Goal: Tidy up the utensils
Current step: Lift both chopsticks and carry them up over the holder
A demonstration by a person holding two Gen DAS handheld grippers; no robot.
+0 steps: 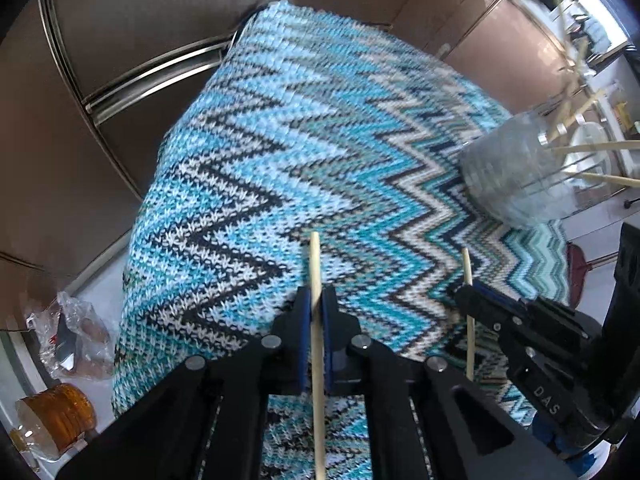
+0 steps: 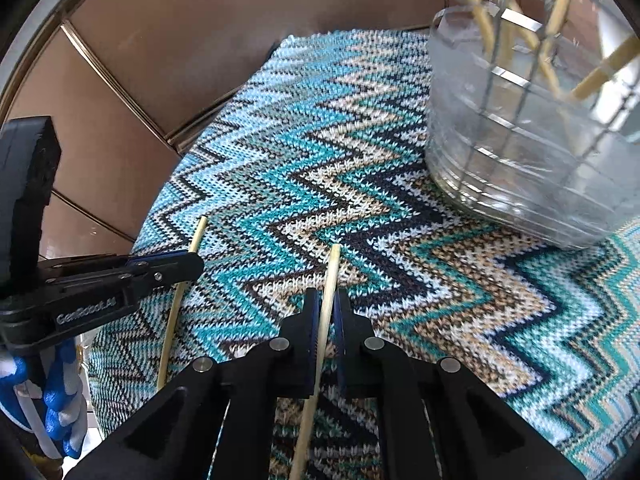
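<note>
Currently, each of my claws pinches one stick, both low over the mat.

Left chopstick [image 1: 316, 264]: a thin pale wooden stick; I judge it very light, stiff along its length, and smooth enough to swivel or slide in a narrow pinch.
Right chopstick [image 2: 331, 280]: same make and same handling; in the left wrist view it shows as the second stick [image 1: 466, 272] beside the first.
Position: both sticks lie close over the zigzag knitted mat [image 1: 280, 140] on the tabletop, tips pointing away from me; contact between the far tips and the mat cannot be confirmed.
Grasp point: the pinch sits a short way back from the far tip on each stick, with the longer part running back under the claws. I judge a hold nearer mid-length would give less swing.
Left claw [image 1: 316, 308]: pressed together on the left chopstick, which runs between the blue pads.
Right claw [image 2: 328, 312]: pressed together on the right chopstick, which is likewise centred between the pads.
Destination: a clear glass jar [image 2: 520, 152] stands on the mat ahead and to the right, with several like sticks [image 2: 476, 4] leaning inside.
Fragility: the jar is glass, so I judge a slow entry advisable; the sticks tolerate firm pressure.
Slip risk: tilting either stick upright may let it rotate in the pads.
</note>
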